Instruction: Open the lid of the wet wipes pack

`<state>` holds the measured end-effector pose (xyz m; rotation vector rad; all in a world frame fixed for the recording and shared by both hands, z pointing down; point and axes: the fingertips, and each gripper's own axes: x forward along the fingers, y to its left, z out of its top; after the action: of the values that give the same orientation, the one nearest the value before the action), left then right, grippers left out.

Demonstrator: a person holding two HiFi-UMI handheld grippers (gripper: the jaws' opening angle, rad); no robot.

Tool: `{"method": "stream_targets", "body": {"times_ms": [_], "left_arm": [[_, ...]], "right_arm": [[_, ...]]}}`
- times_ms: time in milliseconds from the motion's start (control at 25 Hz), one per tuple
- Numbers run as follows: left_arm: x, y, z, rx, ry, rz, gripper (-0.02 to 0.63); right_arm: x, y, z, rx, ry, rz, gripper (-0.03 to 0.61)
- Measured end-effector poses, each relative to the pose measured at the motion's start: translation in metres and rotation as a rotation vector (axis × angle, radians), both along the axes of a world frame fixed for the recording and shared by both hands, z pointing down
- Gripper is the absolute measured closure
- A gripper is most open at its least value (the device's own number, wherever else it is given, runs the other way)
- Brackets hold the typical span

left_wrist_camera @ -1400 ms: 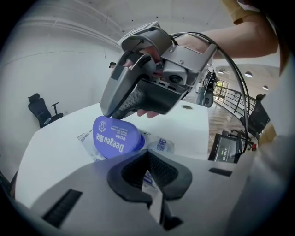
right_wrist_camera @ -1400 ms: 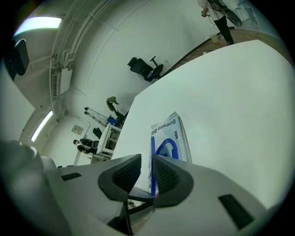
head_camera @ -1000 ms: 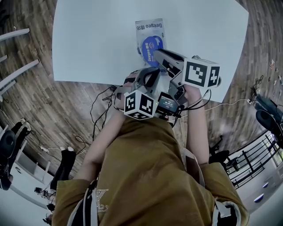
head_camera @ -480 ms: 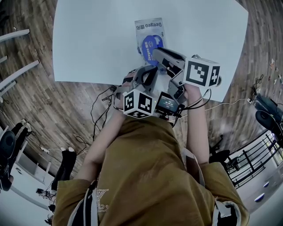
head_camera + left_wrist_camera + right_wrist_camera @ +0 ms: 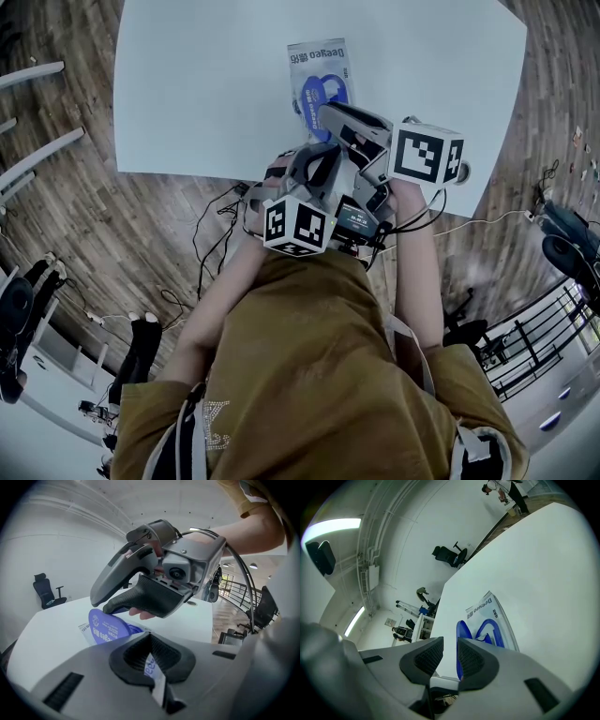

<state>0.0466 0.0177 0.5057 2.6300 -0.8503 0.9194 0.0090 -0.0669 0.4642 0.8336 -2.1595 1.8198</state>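
Right gripper (image 5: 449, 644) is narrowed to a slit with the blue lid (image 5: 107, 627) edge-on inside it, lying against one pad; the other pad looks clear of it, so can't tell if it's truly pinched. Left gripper (image 5: 150, 657) is clamped on the near edge of the wet wipes pack (image 5: 317, 58), printed film visible between the pads, pinning it down. Pack lies flat on the white table (image 5: 187, 84), toward the person's side. Lid stands up off the pack, partly peeled, with the blue outline of the opening exposed under it. Handling guess: pack is light, soft, slick film and will likely rise with the lid unless anchored, so the hold on the end seam makes sense; lid is a thin bendy flap, best taken at its free tip and peeled back low, not yanked. Versus a second ago: lid lay flat as a solid blue oval, now it's lifted; pack hasn't shifted
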Motion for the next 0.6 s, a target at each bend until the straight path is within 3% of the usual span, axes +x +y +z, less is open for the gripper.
{"method": "stream_targets", "body": {"times_ms": [600], "left_arm": [[0.0019, -0.0023, -0.0032, 0.024, -0.009, -0.006, 0.612]], "right_arm": [[-0.0065, 0.0022, -0.0019, 0.002, -0.019, -0.010, 0.491]]}}
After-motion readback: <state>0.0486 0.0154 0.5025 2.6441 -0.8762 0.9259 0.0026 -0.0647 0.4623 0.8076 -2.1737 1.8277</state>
